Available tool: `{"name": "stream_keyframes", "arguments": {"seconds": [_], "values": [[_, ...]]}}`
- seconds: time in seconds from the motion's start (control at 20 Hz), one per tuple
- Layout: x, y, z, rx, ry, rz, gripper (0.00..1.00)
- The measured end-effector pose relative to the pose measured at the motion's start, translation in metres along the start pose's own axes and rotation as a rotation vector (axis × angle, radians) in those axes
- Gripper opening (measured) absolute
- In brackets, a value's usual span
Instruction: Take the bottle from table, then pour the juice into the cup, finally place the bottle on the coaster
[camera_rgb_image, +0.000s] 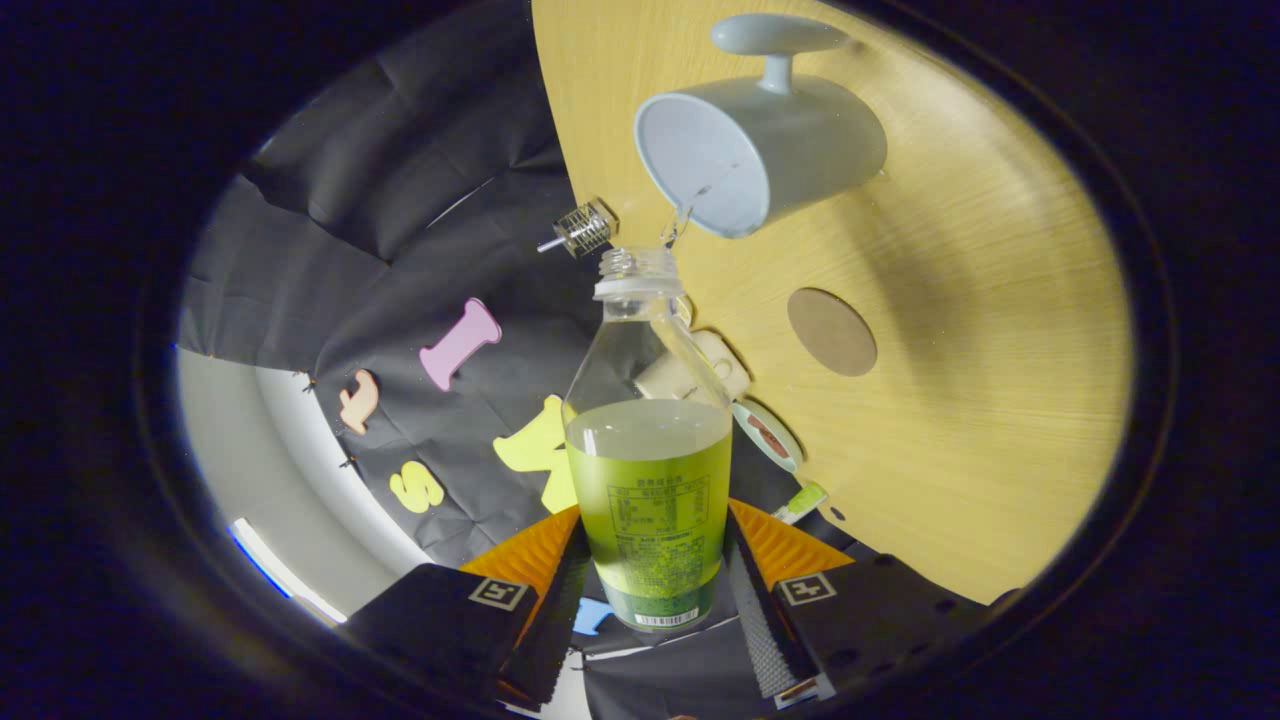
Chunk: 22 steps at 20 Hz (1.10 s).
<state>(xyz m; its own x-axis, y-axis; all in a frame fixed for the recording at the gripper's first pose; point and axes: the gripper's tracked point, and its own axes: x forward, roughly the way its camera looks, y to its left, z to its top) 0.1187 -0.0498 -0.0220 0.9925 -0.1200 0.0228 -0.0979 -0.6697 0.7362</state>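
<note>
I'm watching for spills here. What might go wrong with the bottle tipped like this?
1. The bottle mouth sits just at the cup rim, not over the opening, so the thin stream of juice could miss and wet the table.
2. The fingers grip only the bottle's base, so it might pivot or slip as it tips further.
3. The coaster lies close by the cup; splashes may land on it.

The gripper (655, 580) is rolled sideways relative to the scene. Both fingers (560, 590) clamp the lower body of the bottle (650, 470) held between them.
</note>
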Motion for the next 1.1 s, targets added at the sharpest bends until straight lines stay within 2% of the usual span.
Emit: {"name": "stream_keyframes", "arguments": {"seconds": [0.5, 0.85, 1.0, 1.1], "values": [[0.001, 0.019, -0.003, 0.124, -0.007, 0.074, 0.76], [-0.001, 0.027, -0.003, 0.143, -0.008, 0.087, 0.76], [-0.003, 0.027, -0.004, 0.121, -0.005, 0.095, 0.76], [-0.006, 0.024, -0.008, 0.044, 0.001, 0.097, 0.76]]}}
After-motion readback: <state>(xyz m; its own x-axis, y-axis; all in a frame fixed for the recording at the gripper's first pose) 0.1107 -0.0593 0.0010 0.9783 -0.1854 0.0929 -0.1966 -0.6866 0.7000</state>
